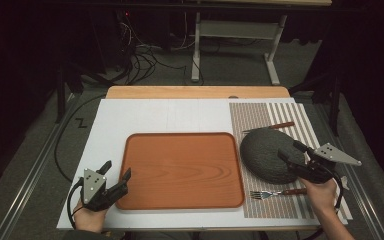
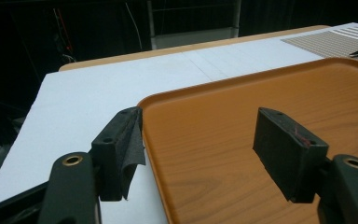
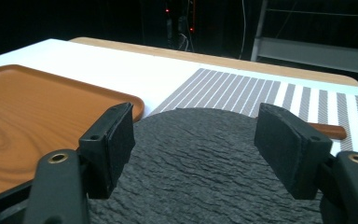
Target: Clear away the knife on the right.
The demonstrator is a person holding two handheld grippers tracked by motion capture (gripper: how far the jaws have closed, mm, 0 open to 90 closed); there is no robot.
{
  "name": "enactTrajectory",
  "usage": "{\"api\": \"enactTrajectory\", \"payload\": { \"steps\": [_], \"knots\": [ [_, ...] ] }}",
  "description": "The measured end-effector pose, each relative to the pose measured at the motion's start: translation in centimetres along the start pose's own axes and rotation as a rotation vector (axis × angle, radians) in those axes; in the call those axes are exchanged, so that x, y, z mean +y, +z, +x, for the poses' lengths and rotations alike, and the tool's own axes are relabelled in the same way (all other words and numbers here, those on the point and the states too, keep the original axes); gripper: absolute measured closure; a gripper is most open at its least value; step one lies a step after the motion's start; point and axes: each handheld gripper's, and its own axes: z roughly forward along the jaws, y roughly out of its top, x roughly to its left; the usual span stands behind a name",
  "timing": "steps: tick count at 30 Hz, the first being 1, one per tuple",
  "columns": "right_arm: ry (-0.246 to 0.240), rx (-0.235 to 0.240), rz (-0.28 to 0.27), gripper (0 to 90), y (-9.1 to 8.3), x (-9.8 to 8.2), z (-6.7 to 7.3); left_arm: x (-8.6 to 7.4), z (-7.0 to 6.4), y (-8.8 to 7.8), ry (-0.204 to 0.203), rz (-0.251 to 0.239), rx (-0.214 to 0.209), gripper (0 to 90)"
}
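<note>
- While the right tongs (image 1: pixel 291 152) are held open, empty, over the round dark slate plate (image 1: pixel 267 155), a grasp seems prepared.
- That plate is set just right of the rectangular orange wooden tray (image 1: pixel 182 170).
- The left tongs (image 1: pixel 116 176) are spread open astride that tray's near-left corner.

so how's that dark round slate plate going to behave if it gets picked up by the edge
The dark grey round slate plate looks like rough stone, so probably stiff and heavy for its size. Its textured surface should give the pads grip rather than slip. It lies flat on the striped grey-and-white placemat, so it's unlikely to roll, but a thin edge could chip if dropped.
</note>
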Motion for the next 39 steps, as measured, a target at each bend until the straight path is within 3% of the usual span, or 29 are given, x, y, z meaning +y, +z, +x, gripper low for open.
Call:
{"api": "enactTrajectory", "payload": {
  "steps": [18,28,34,36,39],
  "knots": [
    [0.005,-0.032,0.051,30.5,1.8,1.6,-1.7,0.0,0.1,0.1,-0.002,0.002,0.004,33.0],
    [0.020,-0.054,0.046,29.9,2.8,2.2,-2.8,0.0,0.3,0.1,-0.015,0.000,0.013,33.0],
    [-0.014,-0.094,0.058,26.8,3.5,2.4,-3.1,0.0,0.3,0.1,-0.015,0.002,0.015,33.0],
    [-0.036,-0.118,0.090,26.3,3.9,2.6,-3.2,0.0,0.3,0.1,-0.015,0.002,0.015,33.0],
    [-0.026,-0.122,0.104,26.4,4.3,2.6,-3.6,0.0,0.3,0.2,-0.012,0.003,0.015,33.0]
  ]
}}
